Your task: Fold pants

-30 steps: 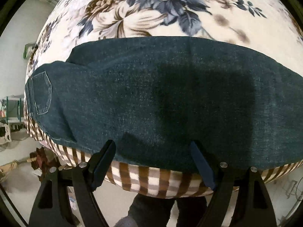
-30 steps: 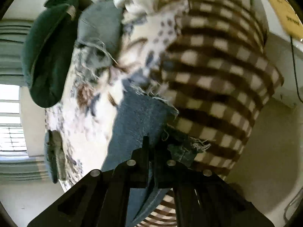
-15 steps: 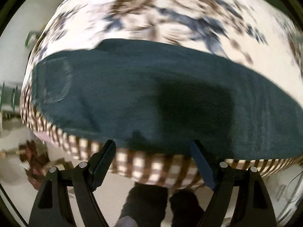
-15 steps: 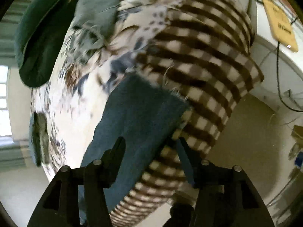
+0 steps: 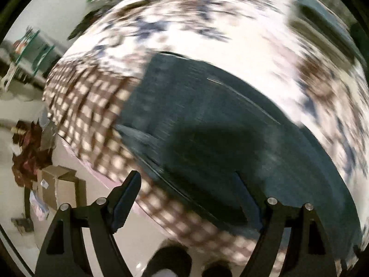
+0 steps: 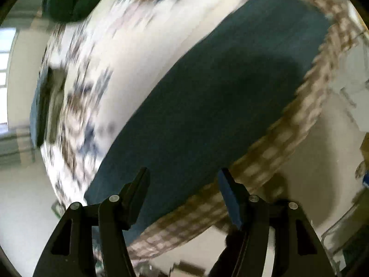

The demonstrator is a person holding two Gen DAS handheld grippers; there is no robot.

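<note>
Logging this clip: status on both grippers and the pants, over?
Left gripper open, empty. Right gripper open, empty. Jeans lying flat on the floral bedspread near the checked edge. Frames blurred; nothing seen blocking.

Dark blue pants (image 5: 230, 133); floral, brown-checked bedcover (image 5: 230, 34).

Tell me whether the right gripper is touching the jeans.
Cannot tell. In the right wrist view the right gripper is open and empty with the jeans lying beyond its fingertips, but motion blur hides whether any gap separates them.

My bed (image 5: 265, 46) wears a floral cover with a checked edge. Dark jeans (image 5: 219, 127) lie flat on it, near that edge
</note>
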